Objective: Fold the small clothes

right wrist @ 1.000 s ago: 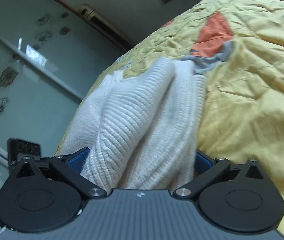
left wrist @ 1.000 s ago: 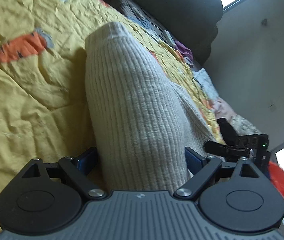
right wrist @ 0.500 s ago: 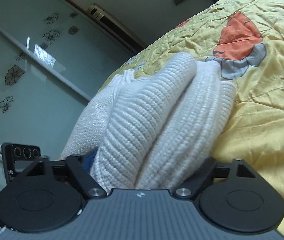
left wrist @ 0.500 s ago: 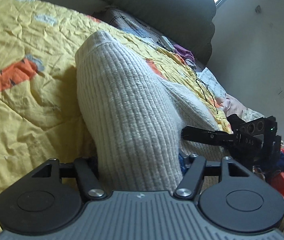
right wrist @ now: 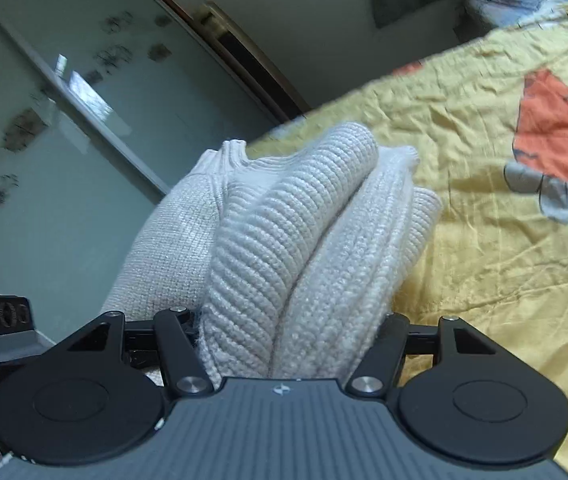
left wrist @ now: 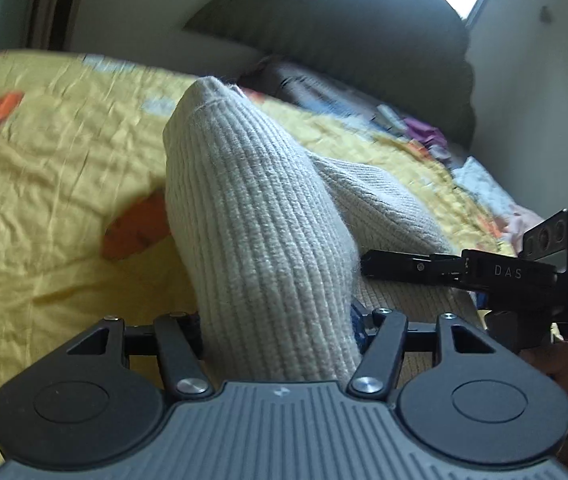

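A cream ribbed knit sweater (left wrist: 260,216) lies bunched on a yellow quilt (left wrist: 52,184) with orange prints. My left gripper (left wrist: 278,320) is shut on a thick fold of the sweater and lifts it; the fingertips are hidden by the knit. My right gripper (right wrist: 284,324) is shut on another bunched fold of the same sweater (right wrist: 308,216), fingertips also hidden. The right gripper shows in the left wrist view (left wrist: 484,268) at the right, close beside the sweater. The left gripper's body shows at the left edge of the right wrist view (right wrist: 0,332).
A dark grey headboard (left wrist: 344,40) and a pile of loose clothes (left wrist: 424,132) lie at the far end of the bed. Glass sliding doors (right wrist: 64,120) stand beyond the bed's edge. The quilt (right wrist: 504,200) spreads to the right.
Both grippers have closed from open onto folds of the sweater and have lifted them. The views tilted upward and the two grippers came closer together.
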`<state>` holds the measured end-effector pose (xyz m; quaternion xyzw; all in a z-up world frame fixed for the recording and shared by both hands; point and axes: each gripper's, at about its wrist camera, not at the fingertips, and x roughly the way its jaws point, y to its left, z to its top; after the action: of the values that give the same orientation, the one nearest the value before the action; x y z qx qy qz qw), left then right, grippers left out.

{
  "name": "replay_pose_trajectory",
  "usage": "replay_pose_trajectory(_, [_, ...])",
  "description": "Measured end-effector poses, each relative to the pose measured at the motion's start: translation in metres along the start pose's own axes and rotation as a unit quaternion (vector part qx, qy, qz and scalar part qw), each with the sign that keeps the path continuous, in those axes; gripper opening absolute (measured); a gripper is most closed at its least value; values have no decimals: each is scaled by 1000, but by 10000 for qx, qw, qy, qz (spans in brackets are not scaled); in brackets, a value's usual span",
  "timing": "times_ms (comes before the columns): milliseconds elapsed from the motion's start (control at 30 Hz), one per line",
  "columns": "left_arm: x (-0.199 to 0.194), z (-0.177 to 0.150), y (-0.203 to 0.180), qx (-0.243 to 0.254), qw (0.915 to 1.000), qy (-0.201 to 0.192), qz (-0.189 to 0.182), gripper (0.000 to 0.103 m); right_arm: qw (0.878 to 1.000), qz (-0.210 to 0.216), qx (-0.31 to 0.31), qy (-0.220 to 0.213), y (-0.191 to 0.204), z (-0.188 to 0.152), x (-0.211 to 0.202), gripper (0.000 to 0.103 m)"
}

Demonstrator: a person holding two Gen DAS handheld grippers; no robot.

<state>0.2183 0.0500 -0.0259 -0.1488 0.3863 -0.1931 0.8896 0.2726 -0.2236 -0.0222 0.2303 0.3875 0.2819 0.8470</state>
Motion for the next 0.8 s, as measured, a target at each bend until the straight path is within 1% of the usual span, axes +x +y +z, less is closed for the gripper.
replay_pose_trajectory(33, [2, -1, 7, -183, 9998, 6, -76, 65, 9999, -83, 62, 6, -2, -1, 4, 69])
replay_pose_trajectory(67, [0, -2, 14, -376, 9991, -12, -204, 66, 9999, -30, 132, -2, -4, -2, 3, 69])
replay_pose_trajectory(100, [-3, -2, 17, -494, 9985, -34, -237, 68, 9999, -33, 149, -8, -4, -3, 0, 70])
replay_pose_trajectory(133, [-7, -2, 17, -585, 9980, -90, -214, 70, 9999, -124, 88, -15, -2, -5, -5, 74])
replay_pose_trajectory(200, [-20, -5, 14, -662, 9973, -320, -64, 71, 9991, -382, -189, -63, 4, -10, -19, 74])
replay_pose_trajectory(233, [-29, -6, 10, -603, 9970, -477, 28, 72, 9978, -564, -310, -166, 8, -13, -28, 74])
replay_pose_trajectory(267, [-40, -9, 4, -485, 9966, -641, 160, 72, 9951, -810, -441, -366, 13, -16, -39, 74])
replay_pose_trajectory(300, [-50, -13, -2, -321, 9959, -768, 351, 75, 9905, -1063, -635, -603, 23, -23, -52, 73])
replay_pose_trajectory(367, [-66, -24, -18, 49, 9922, -913, 842, 77, 9765, -1372, -1280, -1060, 52, -41, -74, 67])
replay_pose_trajectory(400, [-71, -31, -23, 236, 9898, -947, 1037, 77, 9692, -1426, -1626, -1176, 65, -51, -80, 66])
replay_pose_trajectory(433, [-75, -39, -29, 437, 9871, -983, 1182, 77, 9629, -1437, -1933, -1215, 77, -61, -84, 66])
replay_pose_trajectory(467, [-75, -45, -35, 614, 9843, -1009, 1310, 77, 9579, -1455, -2193, -1146, 85, -70, -82, 66])
replay_pose_trajectory(500, [-74, -51, -38, 773, 9814, -1008, 1441, 77, 9533, -1597, -2363, -991, 89, -77, -76, 66])
replay_pose_trajectory(533, [-70, -53, -41, 936, 9783, -989, 1564, 78, 9497, -1798, -2432, -810, 86, -80, -66, 66])
replay_pose_trajectory(567, [-67, -55, -42, 996, 9767, -957, 1642, 79, 9460, -2036, -2426, -695, 81, -82, -56, 66])
replay_pose_trajectory(600, [-66, -55, -42, 942, 9771, -936, 1663, 79, 9465, -2162, -2303, -657, 73, -81, -51, 72])
replay_pose_trajectory(633, [-68, -54, -44, 840, 9787, -893, 1645, 79, 9541, -2114, -2013, -675, 67, -79, -54, 73])
replay_pose_trajectory(667, [-73, -55, -46, 793, 9799, -875, 1606, 78, 9634, -1967, -1660, -743, 65, -78, -61, 70])
replay_pose_trajectory(700, [-76, -57, -50, 813, 9799, -889, 1587, 77, 9683, -1822, -1487, -845, 67, -80, -69, 63])
replay_pose_trajectory(733, [-78, -60, -53, 876, 9790, -911, 1601, 79, 9681, -1785, -1479, -956, 72, -84, -75, 62])
replay_pose_trajectory(767, [-75, -65, -57, 976, 9773, -912, 1646, 82, 9648, -1831, -1574, -1044, 78, -91, -79, 62])
replay_pose_trajectory(800, [-73, -69, -60, 1045, 9754, -903, 1716, 86, 9618, -1895, -1684, -1031, 82, -97, -78, 63])
